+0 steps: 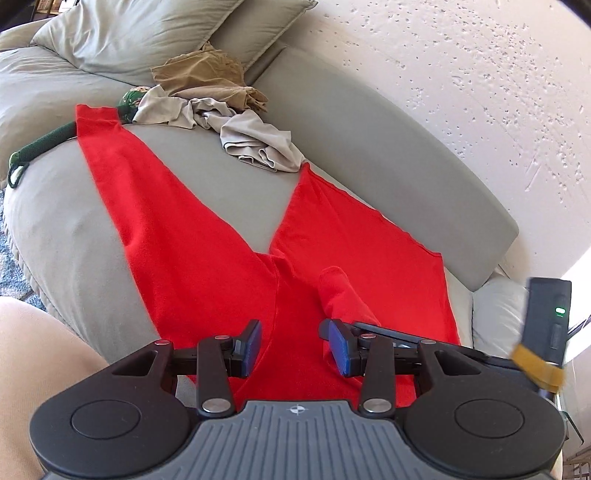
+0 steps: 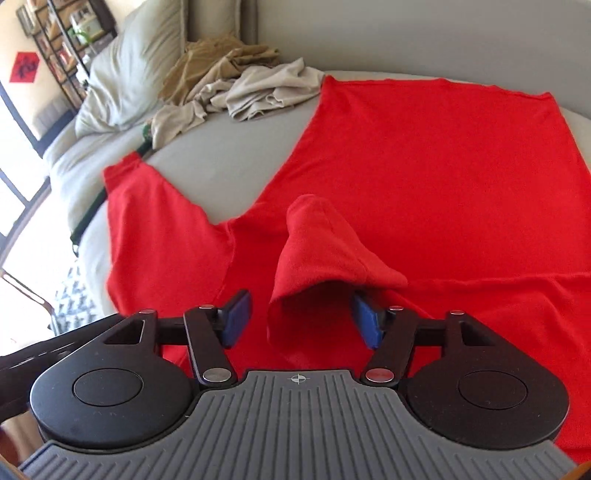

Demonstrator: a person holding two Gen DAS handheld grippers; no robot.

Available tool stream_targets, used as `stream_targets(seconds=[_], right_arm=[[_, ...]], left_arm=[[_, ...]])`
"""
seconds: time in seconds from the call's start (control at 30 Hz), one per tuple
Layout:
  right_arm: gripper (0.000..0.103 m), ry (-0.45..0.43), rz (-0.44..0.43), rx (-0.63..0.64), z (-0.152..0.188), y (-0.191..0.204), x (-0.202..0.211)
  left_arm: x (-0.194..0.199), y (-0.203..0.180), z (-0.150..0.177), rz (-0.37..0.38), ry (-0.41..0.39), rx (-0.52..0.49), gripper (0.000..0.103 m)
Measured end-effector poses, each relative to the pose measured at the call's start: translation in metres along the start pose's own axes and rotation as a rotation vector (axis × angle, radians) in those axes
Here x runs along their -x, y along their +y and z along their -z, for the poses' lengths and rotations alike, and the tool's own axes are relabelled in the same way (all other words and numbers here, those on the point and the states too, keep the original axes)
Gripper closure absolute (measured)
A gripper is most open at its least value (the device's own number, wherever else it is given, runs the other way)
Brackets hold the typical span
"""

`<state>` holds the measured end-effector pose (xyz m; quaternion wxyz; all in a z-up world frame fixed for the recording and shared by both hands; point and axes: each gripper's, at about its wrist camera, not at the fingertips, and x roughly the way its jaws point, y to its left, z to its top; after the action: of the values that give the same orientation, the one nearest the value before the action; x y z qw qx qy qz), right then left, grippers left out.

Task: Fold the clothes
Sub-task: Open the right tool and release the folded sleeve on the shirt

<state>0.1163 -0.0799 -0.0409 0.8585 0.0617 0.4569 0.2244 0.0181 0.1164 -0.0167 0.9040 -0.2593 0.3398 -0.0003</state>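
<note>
The red top (image 2: pixel 424 177) lies spread flat on the grey sofa seat (image 1: pixel 229 184), body toward the backrest and one sleeve (image 1: pixel 122 177) stretched out to the far side — laid open this way, probably, so its edges can be brought over one another in neat folds. Near the middle of the cloth a small peak of red fabric (image 2: pixel 325 251) stands up, its loose edge hanging between the pads of the right tongs (image 2: pixel 301 319). Those pads stand well apart and do not press on the cloth, so the peak looks like a fold just let go, holding its shape for the moment by its own stiffness.

The left tongs (image 1: pixel 295 345) hover low over the near part of the top with their pads partly apart; red cloth lies beneath the gap, yet nothing seems pinched there. The right tool shows just beside them in the left view, both working the same patch.

Farther out, a heap of beige and tan clothes (image 1: pixel 221 110) waits at the back of the seat near the cushions (image 1: pixel 140 33) — likely the pile still to be folded. A dark green strap (image 1: pixel 44 144) lies by the sleeve's end.
</note>
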Motion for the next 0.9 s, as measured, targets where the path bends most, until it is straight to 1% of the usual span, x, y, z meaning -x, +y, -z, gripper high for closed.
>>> stream_targets(seconds=[0.13, 0.2, 0.23, 0.27, 0.33, 0.4, 0.47, 0.5, 0.53, 0.63, 0.7, 0.73, 0.77, 0.83, 0.9], right_arm=[[0.034, 0.002, -0.072, -0.057, 0.023, -0.02, 0.058], [0.034, -0.037, -0.095, -0.114, 0.041, -0.037, 0.088], [0.034, -0.061, -0.092, -0.138, 0.051, -0.045, 0.099], [0.034, -0.088, -0.075, -0.159, 0.06, -0.054, 0.109], [0.034, -0.167, -0.021, -0.201, 0.077, -0.071, 0.125], [0.034, -0.246, 0.045, -0.241, 0.091, -0.086, 0.136], [0.046, -0.3, 0.11, -0.235, 0.095, -0.097, 0.138], [0.057, -0.319, 0.145, -0.221, 0.095, -0.102, 0.137], [0.064, -0.303, 0.177, -0.207, 0.096, -0.106, 0.131], [0.065, -0.254, 0.269, -0.17, 0.097, -0.119, 0.113], [0.066, -0.179, 0.279, -0.193, 0.1, -0.127, 0.098], [0.066, -0.192, 0.285, -0.172, 0.102, -0.126, 0.099], [0.065, -0.184, 0.293, -0.143, 0.1, -0.122, 0.098], [0.049, -0.179, 0.295, -0.096, 0.099, -0.116, 0.097], [0.048, -0.187, 0.297, -0.066, 0.101, -0.112, 0.095]], left_arm=[[-0.005, -0.006, 0.002, 0.008, 0.007, -0.042, 0.063], [-0.012, -0.014, 0.008, 0.014, 0.031, -0.094, 0.063], [-0.015, -0.019, 0.012, 0.016, 0.044, -0.123, 0.063], [-0.018, -0.023, 0.016, 0.017, 0.056, -0.15, 0.063], [-0.023, -0.034, 0.026, 0.018, 0.075, -0.213, 0.063], [-0.026, -0.043, 0.035, 0.016, 0.086, -0.264, 0.062], [-0.027, -0.049, 0.042, 0.016, 0.096, -0.303, 0.061], [-0.028, -0.051, 0.044, 0.013, 0.099, -0.313, 0.061], [-0.028, -0.053, 0.047, 0.01, 0.102, -0.322, 0.061], [-0.029, -0.056, 0.051, -0.014, 0.098, -0.345, 0.061], [-0.029, -0.057, 0.052, -0.032, 0.096, -0.362, 0.061], [-0.03, -0.058, 0.052, -0.04, 0.096, -0.37, 0.061], [-0.031, -0.059, 0.052, -0.047, 0.092, -0.378, 0.06], [-0.032, -0.062, 0.053, -0.063, 0.084, -0.392, 0.06], [-0.032, -0.067, 0.056, -0.076, 0.065, -0.434, 0.059]])
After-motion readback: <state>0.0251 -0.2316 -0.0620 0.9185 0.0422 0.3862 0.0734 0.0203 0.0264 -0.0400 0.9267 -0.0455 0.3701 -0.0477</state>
